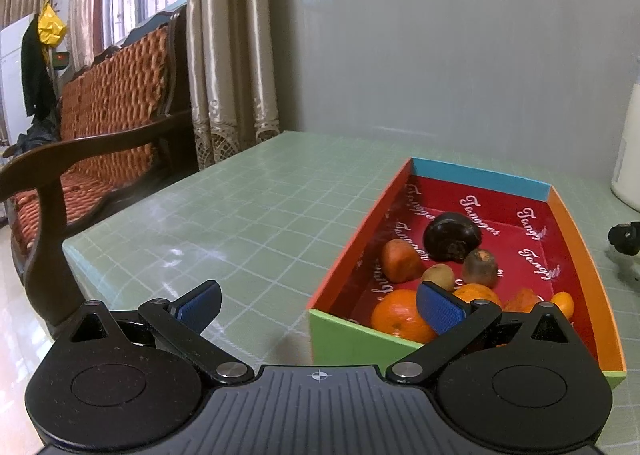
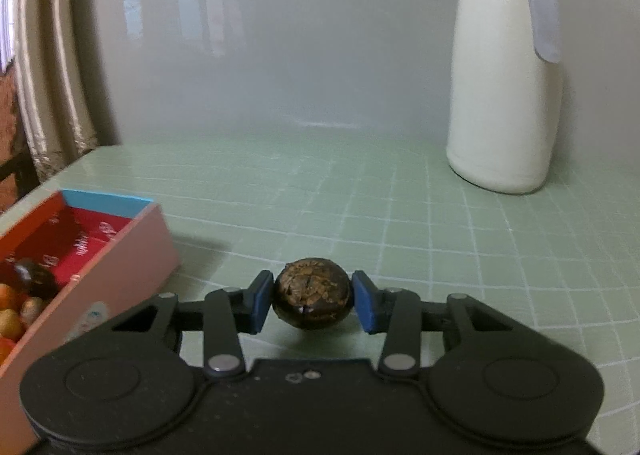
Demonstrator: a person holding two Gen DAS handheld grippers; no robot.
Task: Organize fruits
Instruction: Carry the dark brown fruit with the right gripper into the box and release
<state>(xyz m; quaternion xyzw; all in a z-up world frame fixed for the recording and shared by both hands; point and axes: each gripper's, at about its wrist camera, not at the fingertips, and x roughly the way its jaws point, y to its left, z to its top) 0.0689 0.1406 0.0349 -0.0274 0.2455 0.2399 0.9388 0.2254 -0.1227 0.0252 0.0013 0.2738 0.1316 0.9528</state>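
Observation:
A dark brown round fruit [image 2: 313, 295] with a rough, cracked top sits between the blue pads of my right gripper [image 2: 313, 301], which is shut on it low over the green table, to the right of the box [image 2: 120, 255]. The colourful box [image 1: 352, 339] has a red lining and holds several fruits: a dark round one [image 1: 452, 235], an orange [image 1: 394, 317], a kiwi [image 1: 438, 277] and other orange and brown pieces. My left gripper [image 1: 320, 307] stands wide open at the box's near corner. Its right finger [image 1: 438, 311] is over the orange, and nothing is held.
A cream jug with a grey lid [image 2: 504, 87] stands at the back right of the green checked table [image 1: 240, 215]. A wooden sofa with orange cushions [image 1: 112, 115] stands left of the table, beside curtains. A grey wall runs behind. A small black object [image 1: 624, 239] lies right of the box.

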